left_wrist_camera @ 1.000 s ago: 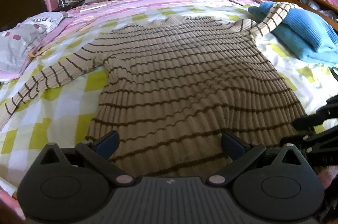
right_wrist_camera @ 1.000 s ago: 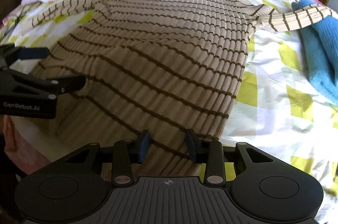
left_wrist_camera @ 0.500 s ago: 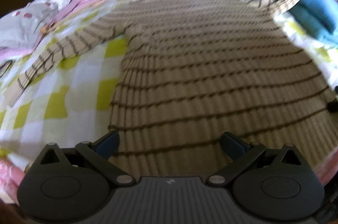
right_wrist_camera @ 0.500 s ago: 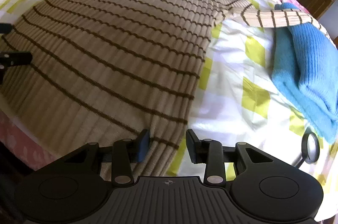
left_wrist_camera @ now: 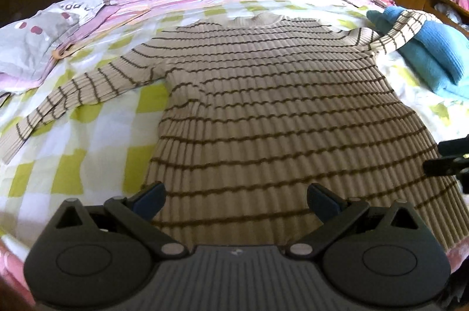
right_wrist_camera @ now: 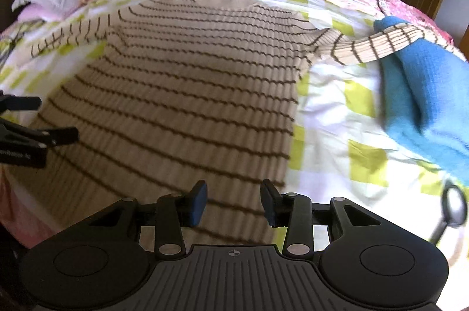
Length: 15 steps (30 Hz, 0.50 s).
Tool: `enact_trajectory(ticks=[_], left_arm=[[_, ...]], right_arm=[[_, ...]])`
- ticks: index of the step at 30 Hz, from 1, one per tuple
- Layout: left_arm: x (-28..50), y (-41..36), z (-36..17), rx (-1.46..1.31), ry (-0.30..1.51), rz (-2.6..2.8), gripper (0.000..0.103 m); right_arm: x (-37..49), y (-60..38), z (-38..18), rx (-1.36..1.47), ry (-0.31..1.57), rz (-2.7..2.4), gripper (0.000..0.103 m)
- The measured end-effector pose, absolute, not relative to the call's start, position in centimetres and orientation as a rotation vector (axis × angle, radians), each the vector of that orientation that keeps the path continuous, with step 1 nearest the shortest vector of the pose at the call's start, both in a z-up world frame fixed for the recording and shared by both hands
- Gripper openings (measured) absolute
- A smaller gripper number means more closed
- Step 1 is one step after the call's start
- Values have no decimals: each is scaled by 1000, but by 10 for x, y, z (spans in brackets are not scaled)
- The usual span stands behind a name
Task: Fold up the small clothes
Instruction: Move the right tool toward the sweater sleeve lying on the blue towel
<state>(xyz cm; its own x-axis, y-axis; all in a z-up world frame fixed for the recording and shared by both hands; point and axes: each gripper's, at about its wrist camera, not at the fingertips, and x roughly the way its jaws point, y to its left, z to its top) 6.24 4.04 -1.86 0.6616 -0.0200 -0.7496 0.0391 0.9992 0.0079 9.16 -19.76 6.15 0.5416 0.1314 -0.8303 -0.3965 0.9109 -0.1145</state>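
Sweater (left_wrist_camera: 272, 111) lay flat on the bed (left_wrist_camera: 88, 152), sleeves spread, one over a blue garment (left_wrist_camera: 433, 52). Soft, limp ribbed knit; likely best pinched at hem corners. Left gripper (left_wrist_camera: 234, 199) stood wide, empty; right gripper (right_wrist_camera: 233, 202) was opening, nothing held.

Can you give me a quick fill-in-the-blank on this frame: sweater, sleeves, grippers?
1. The striped sweater lies spread flat on the ____ bedsheet.
2. One sleeve is draped over a folded ____ garment.
3. Between the fingers of the left gripper nothing is ____.
4. The right gripper hovers over the sweater's ____ edge, jaws opening, nothing between them.

Missing words: checkered; blue; held; bottom
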Motion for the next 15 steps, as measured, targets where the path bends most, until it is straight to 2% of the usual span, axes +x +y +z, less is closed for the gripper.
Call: enact_trajectory(ticks=[7,15], left_arm=[[64,35,-40,44,927,-52,103],[71,26,-31,50,904,-71,103]], right_arm=[[95,-209,44,-266,1018,285,39],[101,-216,57,-208,979,273,40]])
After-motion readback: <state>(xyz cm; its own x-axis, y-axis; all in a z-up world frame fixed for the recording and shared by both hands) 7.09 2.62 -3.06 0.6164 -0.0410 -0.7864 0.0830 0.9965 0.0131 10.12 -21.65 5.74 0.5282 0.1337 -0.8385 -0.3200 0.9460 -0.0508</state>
